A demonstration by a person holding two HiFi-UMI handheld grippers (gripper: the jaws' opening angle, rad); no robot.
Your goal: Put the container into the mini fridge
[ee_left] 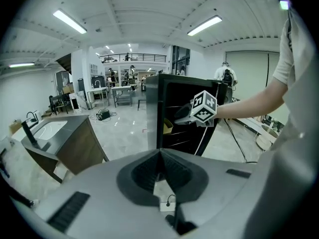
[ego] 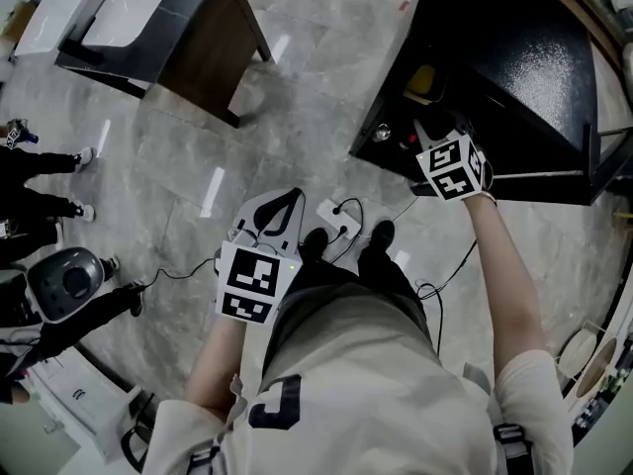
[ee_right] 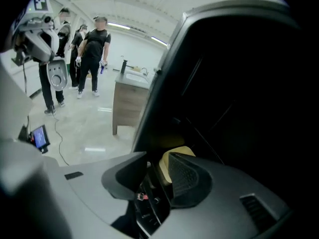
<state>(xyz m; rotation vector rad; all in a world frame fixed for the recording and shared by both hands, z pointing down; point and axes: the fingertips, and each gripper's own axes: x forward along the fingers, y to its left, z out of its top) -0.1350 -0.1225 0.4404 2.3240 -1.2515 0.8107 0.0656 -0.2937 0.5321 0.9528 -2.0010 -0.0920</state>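
The black mini fridge (ego: 514,57) stands open at the upper right of the head view. A yellow container (ego: 422,80) lies on a shelf inside it. My right gripper (ego: 433,122) reaches into the fridge opening. In the right gripper view its jaws (ee_right: 157,156) stand open, and the yellow container (ee_right: 167,164) shows just beyond them, close to the right jaw, inside the dark fridge (ee_right: 239,83). My left gripper (ego: 285,201) hangs low over the floor, its jaws (ee_left: 159,151) shut with nothing in them. It faces the fridge (ee_left: 172,108) and the container (ee_left: 167,127).
A dark wooden cabinet with a white sink (ego: 129,13) stands at the upper left. A white power strip (ego: 336,216) with cables lies on the floor by the person's feet. People (ee_right: 92,54) stand further off, and a round grey device (ego: 64,280) is at the left.
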